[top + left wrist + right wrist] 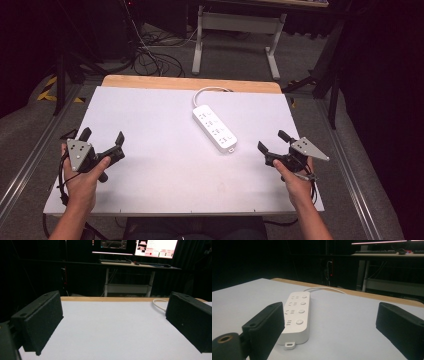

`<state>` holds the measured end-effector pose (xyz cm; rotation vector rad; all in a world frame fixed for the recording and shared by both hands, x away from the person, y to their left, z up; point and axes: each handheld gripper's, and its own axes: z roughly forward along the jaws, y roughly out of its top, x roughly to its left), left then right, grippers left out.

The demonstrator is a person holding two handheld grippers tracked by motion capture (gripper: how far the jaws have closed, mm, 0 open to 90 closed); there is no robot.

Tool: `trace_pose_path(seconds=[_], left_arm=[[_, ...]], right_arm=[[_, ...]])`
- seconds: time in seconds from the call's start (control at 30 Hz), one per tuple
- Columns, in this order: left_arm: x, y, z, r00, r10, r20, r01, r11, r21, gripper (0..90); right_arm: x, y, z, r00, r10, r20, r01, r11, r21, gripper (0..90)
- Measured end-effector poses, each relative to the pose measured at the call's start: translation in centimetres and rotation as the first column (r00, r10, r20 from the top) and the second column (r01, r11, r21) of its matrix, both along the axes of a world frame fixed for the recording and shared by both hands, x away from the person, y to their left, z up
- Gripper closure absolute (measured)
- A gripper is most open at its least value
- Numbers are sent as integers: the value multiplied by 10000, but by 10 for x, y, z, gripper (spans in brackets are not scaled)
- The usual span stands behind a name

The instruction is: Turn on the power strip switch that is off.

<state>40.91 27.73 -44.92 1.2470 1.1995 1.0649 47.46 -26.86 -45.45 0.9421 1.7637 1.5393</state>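
- Power strip (215, 128): white, four outlet rows, lies diagonally on the white table (150, 150), right of centre; its cord (210, 91) loops toward the far wooden edge.
- Left gripper (102, 140): held over the table's left edge, jaws spread wide, nothing between them.
- Right gripper (272, 141): near the right edge, jaws wide apart and empty, strip just ahead to its left.
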Motion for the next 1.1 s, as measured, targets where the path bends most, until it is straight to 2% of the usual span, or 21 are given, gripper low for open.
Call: trace_pose_path(seconds=[0.27, 0.4, 0.5, 0.57, 0.6, 0.67, 0.7, 0.83, 0.9, 0.97, 1.0, 1.1], left_arm=[[-1, -1, 0, 9999, -113, -70, 114, 9999, 66, 20], [-1, -1, -1, 9998, -159, -103, 160, 9999, 32, 20], [-1, 0, -1, 9998, -162, -98, 162, 9999, 60, 20], [-1, 0, -1, 9999, -140, -94, 140, 9999, 58, 20], [-1, 1, -1, 9999, -89, -94, 90, 9999, 81, 20], [-1, 1, -1, 9999, -91, -110, 92, 9999, 61, 20], [-1, 1, -1, 9999, -78, -105, 79, 9999, 68, 20], [-1, 1, -1, 10000, -46, -81, 46, 10000, 48, 20], [-1, 1, -1, 9999, -71, -92, 71, 10000, 67, 20], [-1, 2, -1, 9999, -72, -114, 73, 9999, 77, 22], [-1, 2, -1, 9999, -72, -114, 73, 9999, 77, 22], [-1, 2, -1, 9999, -85, -136, 86, 9999, 58, 22]], right_arm=[[0, 2, 0, 10000, 73, -42, -73, 10000, -11, 94], [1, 2, -1, 10000, -40, -92, 40, 10000, 26, 139], [1, 2, 0, 9999, -111, -49, 111, 9999, 17, 239], [1, 2, 0, 9999, -136, -10, 136, 9999, 3, 254], [0, 1, 1, 9999, -163, 44, 163, 9999, -41, 330], [0, 0, 1, 9999, -147, 53, 147, 9999, -55, 389], [0, 0, 1, 9999, -147, 53, 147, 9999, -55, 389], [-1, 0, 2, 9999, -64, 148, 67, 9998, -175, 556], [-2, 0, 3, 9996, -18, 279, 22, 9999, -153, 651], [-2, -1, 4, 9993, 61, 372, -66, 9999, 136, 736], [-2, 0, 5, 9992, 118, 382, -128, 9996, 271, 766], [-3, 1, 7, 9991, 176, 383, -177, 9998, 11, 828]])
